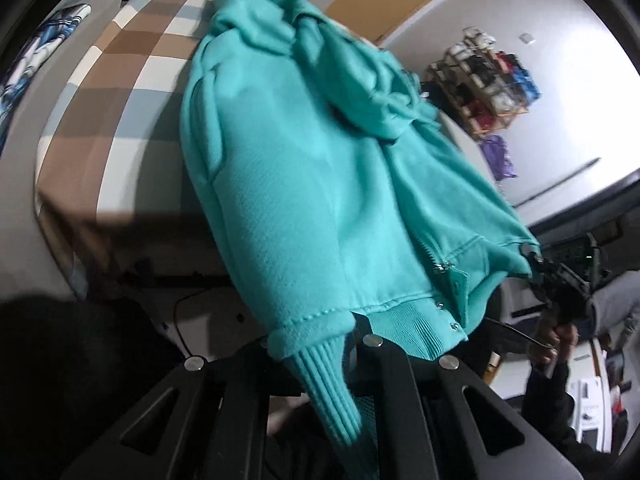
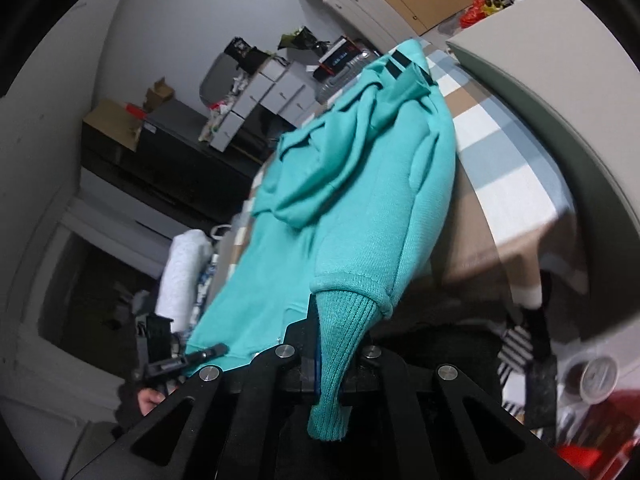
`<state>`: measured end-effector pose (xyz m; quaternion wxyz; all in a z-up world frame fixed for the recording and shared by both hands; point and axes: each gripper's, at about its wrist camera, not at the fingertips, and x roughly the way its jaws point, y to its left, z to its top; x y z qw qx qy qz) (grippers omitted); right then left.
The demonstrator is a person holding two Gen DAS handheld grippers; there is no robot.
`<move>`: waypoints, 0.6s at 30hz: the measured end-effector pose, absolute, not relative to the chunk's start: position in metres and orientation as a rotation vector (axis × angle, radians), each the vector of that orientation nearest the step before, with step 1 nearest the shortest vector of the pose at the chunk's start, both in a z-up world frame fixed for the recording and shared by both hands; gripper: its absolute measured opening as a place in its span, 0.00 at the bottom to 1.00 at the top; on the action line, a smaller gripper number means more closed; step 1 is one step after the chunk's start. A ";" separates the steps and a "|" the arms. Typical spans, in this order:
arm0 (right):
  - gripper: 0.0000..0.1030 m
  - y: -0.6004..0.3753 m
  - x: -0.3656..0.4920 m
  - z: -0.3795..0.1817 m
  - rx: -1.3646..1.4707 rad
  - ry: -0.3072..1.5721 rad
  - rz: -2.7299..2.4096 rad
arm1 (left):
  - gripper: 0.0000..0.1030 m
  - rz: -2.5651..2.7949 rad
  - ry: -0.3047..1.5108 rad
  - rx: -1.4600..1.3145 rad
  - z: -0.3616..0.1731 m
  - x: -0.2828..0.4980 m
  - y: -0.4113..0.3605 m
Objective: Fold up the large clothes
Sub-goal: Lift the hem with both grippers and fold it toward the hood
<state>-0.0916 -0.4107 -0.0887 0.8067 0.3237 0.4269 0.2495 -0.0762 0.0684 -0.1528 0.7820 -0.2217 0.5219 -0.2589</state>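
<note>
- The teal zip hoodie (image 1: 304, 184) hangs in the air above the near edge of the bed (image 1: 132, 80), stretched between the two grippers, hood end away from the cameras and resting toward the bed surface.
- The left gripper (image 1: 352, 340) has its jaws closed on the hoodie at the ribbed hem, just beside one ribbed cuff (image 1: 324, 384); the cuff drapes down between the black fingers (image 1: 384, 364).
- The right gripper (image 2: 340, 352) has its jaws closed on the hoodie at the other ribbed cuff (image 2: 340, 344), which hangs down over the jaw base.
- In the left wrist view, the right gripper (image 1: 536, 264) appears at the far hem corner, clamped on the fabric, with the person's hand (image 1: 556, 340) below it.
- The zipper (image 1: 436, 264) is partly open near the hem; metal snaps (image 1: 454, 326) show on the hem band.
- The hood (image 2: 320, 160) lies bunched on the upper body of the garment.
- The bed carries a checked cover in brown, white and grey-blue.
- A shoe rack (image 1: 484, 80) stands against the wall, well apart from the bed.
- Drawer units (image 2: 260, 96) stand behind the bed in the right wrist view.
</note>
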 end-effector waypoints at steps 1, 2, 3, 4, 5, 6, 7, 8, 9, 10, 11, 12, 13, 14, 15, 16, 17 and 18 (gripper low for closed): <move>0.04 -0.414 -0.104 -0.085 0.706 0.902 0.542 | 0.05 -0.574 1.114 -0.488 -0.146 -0.085 0.070; 0.04 -0.414 -0.112 -0.083 0.715 0.898 0.543 | 0.05 -0.582 1.110 -0.487 -0.142 -0.088 0.071; 0.04 -0.415 -0.120 -0.081 0.728 0.898 0.551 | 0.05 -0.597 1.103 -0.476 -0.135 -0.092 0.070; 0.04 -0.415 -0.128 -0.080 0.746 0.909 0.556 | 0.05 -0.607 1.099 -0.462 -0.129 -0.091 0.068; 0.04 -0.418 -0.139 -0.081 0.787 0.916 0.554 | 0.05 -0.622 1.090 -0.450 -0.120 -0.089 0.065; 0.04 -0.419 -0.143 -0.080 0.813 0.906 0.559 | 0.05 -0.645 1.077 -0.443 -0.109 -0.082 0.063; 0.04 -0.420 -0.146 -0.078 0.827 0.891 0.561 | 0.05 -0.661 1.070 -0.438 -0.102 -0.074 0.061; 0.04 -0.420 -0.146 -0.074 0.821 0.879 0.550 | 0.05 -0.691 1.057 -0.425 -0.089 -0.059 0.056; 0.04 -0.419 -0.141 -0.070 0.818 0.867 0.544 | 0.05 -0.708 1.049 -0.415 -0.079 -0.047 0.053; 0.04 -0.418 -0.129 -0.063 0.816 0.853 0.554 | 0.05 -0.720 1.043 -0.412 -0.069 -0.031 0.051; 0.04 -0.416 -0.118 -0.057 0.808 0.846 0.556 | 0.05 -0.728 1.041 -0.411 -0.063 -0.024 0.052; 0.04 -0.416 -0.102 -0.047 0.798 0.836 0.548 | 0.05 -0.738 1.034 -0.415 -0.053 -0.006 0.051; 0.04 -0.416 -0.087 -0.038 0.801 0.822 0.548 | 0.05 -0.745 1.027 -0.433 -0.042 0.015 0.051; 0.04 -0.417 -0.069 -0.029 0.809 0.809 0.556 | 0.05 -0.747 1.024 -0.459 -0.034 0.031 0.050; 0.04 -0.418 -0.051 -0.020 0.816 0.802 0.556 | 0.05 -0.752 1.027 -0.489 -0.029 0.047 0.051; 0.04 -0.419 -0.036 -0.014 0.821 0.804 0.552 | 0.05 -0.760 1.039 -0.522 -0.024 0.069 0.053; 0.04 -0.419 -0.012 -0.006 0.825 0.812 0.544 | 0.05 -0.752 1.047 -0.550 -0.024 0.080 0.055; 0.04 -0.419 0.014 0.000 0.818 0.828 0.525 | 0.05 -0.734 1.057 -0.590 -0.023 0.097 0.060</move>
